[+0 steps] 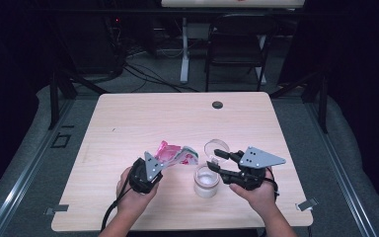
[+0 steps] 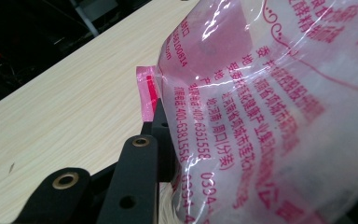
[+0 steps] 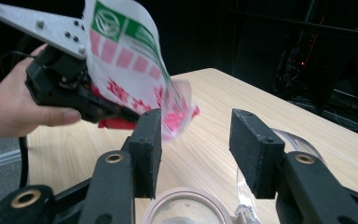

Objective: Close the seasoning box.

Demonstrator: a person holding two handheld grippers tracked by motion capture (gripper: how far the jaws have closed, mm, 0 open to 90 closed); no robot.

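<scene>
Black claws (image 3: 196,154), grey triangular plates, brass-looking screws.

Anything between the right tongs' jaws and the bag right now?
Nothing solid: the right tongs stand open above the jar, with bare table before the bag, right gripper view.

I work in what looks like a lab or recording studio rather than a home: my pale wooden table (image 1: 177,118) stands alone on grey carpet (image 1: 345,163), hemmed in by black curtains (image 1: 355,44) and black metal stand legs (image 1: 59,94). Behind it, loose cables (image 1: 143,74) snake over the floor past a white desk leg (image 1: 184,49) and an empty black folding chair (image 1: 237,44), and small red equipment lights (image 3: 303,63) glow in the dark. Taped marks (image 1: 59,140) on the floor and metal brackets (image 1: 306,204) at the table's near corners suggest a fixed, measured setup.
</scene>
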